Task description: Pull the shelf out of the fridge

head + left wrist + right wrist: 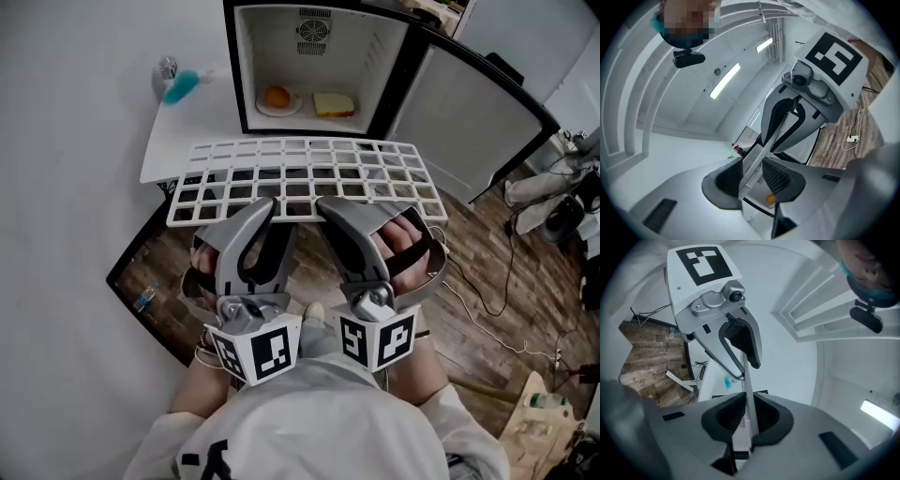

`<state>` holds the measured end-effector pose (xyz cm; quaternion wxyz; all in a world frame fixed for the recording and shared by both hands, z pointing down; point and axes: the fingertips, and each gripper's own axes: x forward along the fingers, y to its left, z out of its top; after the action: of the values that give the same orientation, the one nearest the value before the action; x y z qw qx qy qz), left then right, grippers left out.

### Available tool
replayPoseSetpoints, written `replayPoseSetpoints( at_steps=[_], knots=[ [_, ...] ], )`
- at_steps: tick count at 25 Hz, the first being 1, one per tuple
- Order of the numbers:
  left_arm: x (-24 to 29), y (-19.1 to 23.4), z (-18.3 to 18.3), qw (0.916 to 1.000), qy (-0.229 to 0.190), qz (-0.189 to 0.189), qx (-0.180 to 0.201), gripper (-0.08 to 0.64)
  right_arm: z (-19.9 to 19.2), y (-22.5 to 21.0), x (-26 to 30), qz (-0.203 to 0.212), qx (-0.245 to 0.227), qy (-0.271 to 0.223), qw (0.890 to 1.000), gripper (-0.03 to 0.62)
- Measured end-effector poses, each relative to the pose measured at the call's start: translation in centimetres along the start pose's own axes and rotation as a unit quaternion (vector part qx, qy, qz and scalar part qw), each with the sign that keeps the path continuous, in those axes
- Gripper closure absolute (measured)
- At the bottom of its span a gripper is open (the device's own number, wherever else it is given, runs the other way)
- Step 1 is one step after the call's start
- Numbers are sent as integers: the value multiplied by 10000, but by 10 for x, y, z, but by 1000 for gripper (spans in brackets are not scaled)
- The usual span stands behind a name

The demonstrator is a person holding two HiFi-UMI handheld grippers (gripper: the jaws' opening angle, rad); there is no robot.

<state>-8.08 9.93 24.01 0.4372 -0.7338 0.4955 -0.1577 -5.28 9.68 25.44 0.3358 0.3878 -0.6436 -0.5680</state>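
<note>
While the white grid shelf (300,178) hangs level just outside the open fridge (380,56), the head view shows the left gripper (261,214) and right gripper (336,211) side by side on its near edge, likely sharing its weight. In the left gripper view, the jaws clamp the slanted edge. In the right gripper view, the jaws, nearly together, pinch the thin edge.

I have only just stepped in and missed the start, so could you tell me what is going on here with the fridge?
A person holds a gripper in each hand. The left gripper and the right gripper both have their fingers closed on the near edge of the white grid shelf. The shelf is out of the open fridge, held roughly level in front of it. Inside are a plate with something orange and a slice of bread.
</note>
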Motion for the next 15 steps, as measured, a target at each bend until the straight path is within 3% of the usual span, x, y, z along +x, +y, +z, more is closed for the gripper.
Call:
replayPoseSetpoints(
  at_steps=[15],
  knots=[
    [-35,-5,35,9997,-27,194,118,434,14,-7,-46,-143,-36,-147,9998,528]
  ],
)
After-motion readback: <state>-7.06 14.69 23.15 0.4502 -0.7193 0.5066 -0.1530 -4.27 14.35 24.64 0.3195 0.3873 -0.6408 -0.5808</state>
